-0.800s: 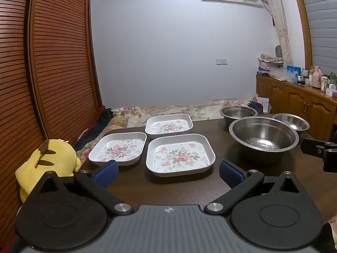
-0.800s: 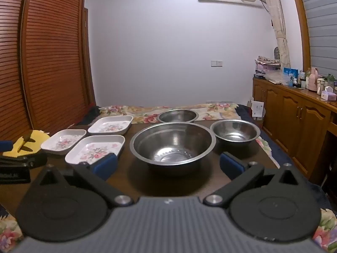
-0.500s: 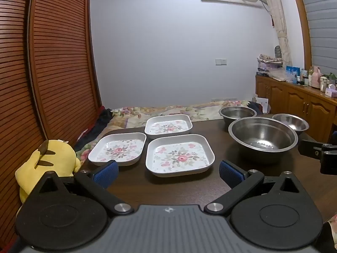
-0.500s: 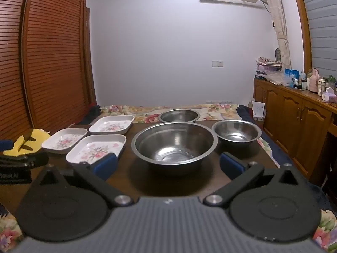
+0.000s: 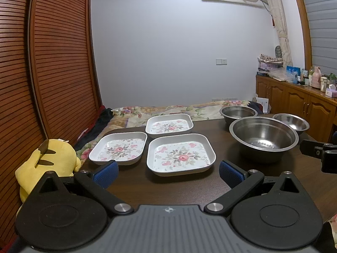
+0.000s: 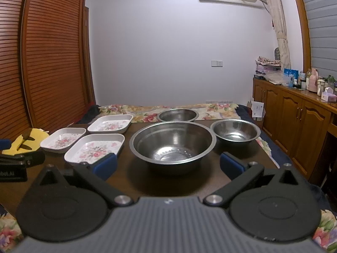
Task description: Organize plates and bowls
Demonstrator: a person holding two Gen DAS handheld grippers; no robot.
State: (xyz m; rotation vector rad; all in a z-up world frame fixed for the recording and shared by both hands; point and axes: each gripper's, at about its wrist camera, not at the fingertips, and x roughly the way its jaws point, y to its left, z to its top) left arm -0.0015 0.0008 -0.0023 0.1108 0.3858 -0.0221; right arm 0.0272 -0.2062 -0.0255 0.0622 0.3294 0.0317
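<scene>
Three white square plates with flower prints lie on the dark table: a near one (image 5: pixel 181 155) (image 6: pixel 94 147), a left one (image 5: pixel 119 147) (image 6: pixel 63 140) and a far one (image 5: pixel 169 125) (image 6: pixel 110 123). To their right stand three steel bowls: a large one (image 5: pixel 263 135) (image 6: pixel 172 141), a small far one (image 5: pixel 238 112) (image 6: pixel 178 115) and a small right one (image 5: pixel 291 121) (image 6: pixel 237 131). My left gripper (image 5: pixel 168 171) is open, just short of the near plate. My right gripper (image 6: pixel 168 165) is open, just short of the large bowl. Nothing is between either pair of fingers.
A yellow plush toy (image 5: pixel 46 160) sits at the table's left edge. Louvred wooden doors (image 5: pixel 52 63) close the left side. A bed with a flowered cover (image 5: pixel 168 109) lies beyond the table. A wooden cabinet (image 6: pixel 294 122) with clutter runs along the right.
Both views have shifted only slightly; plates and bowls have stayed in place, and both grippers have stayed open.
</scene>
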